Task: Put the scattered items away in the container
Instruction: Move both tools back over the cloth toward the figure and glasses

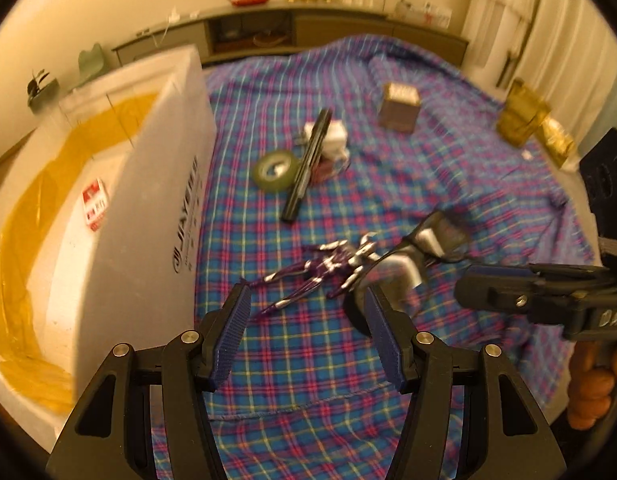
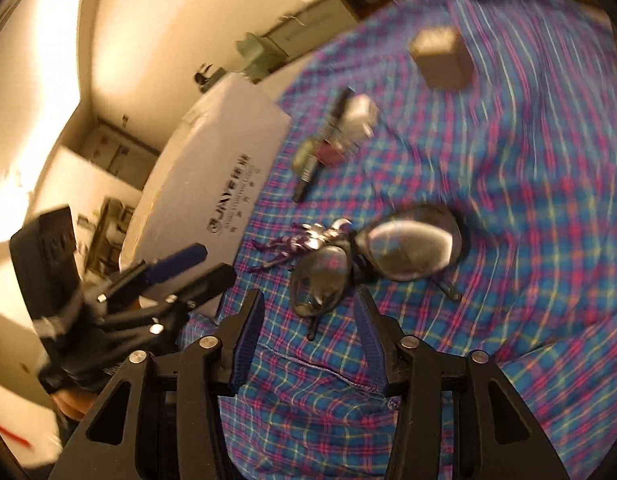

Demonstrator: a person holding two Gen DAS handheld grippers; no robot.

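At the far left stands the white foam box (image 1: 156,184), open on top, lined with yellow plastic (image 1: 36,200); a red-and-white label (image 1: 94,204) lies on its floor. Its printed side wall faces the plaid cloth (image 1: 448,184) that covers the desk.

Just right of the box, near the cloth's middle, a green tape roll (image 1: 276,170) lies flat, with a black pen (image 1: 308,164) slanting across its right edge and leaning on a small white box (image 1: 332,142). Behind these, well apart, a brown box (image 1: 400,106) stands upright.

Nearer, a purple-and-silver figure (image 1: 320,270) lies on the cloth, its head touching a pair of black glasses (image 1: 424,248) just to its right. In the right wrist view the glasses (image 2: 388,252) rest lenses up, one lens overlapping the figure (image 2: 304,240).

The left gripper (image 1: 308,328) hangs above the cloth with its blue-padded fingers (image 1: 234,332) spread wide, holding nothing; the figure's legs lie just beyond its tips. The right gripper (image 2: 308,340) is likewise spread wide and empty, its tips just short of the glasses' near lens. From the left wrist view it comes in from the right edge, level with the glasses.

At the far right of the cloth, amber packets (image 1: 524,114) sit by the curtain (image 1: 548,40).
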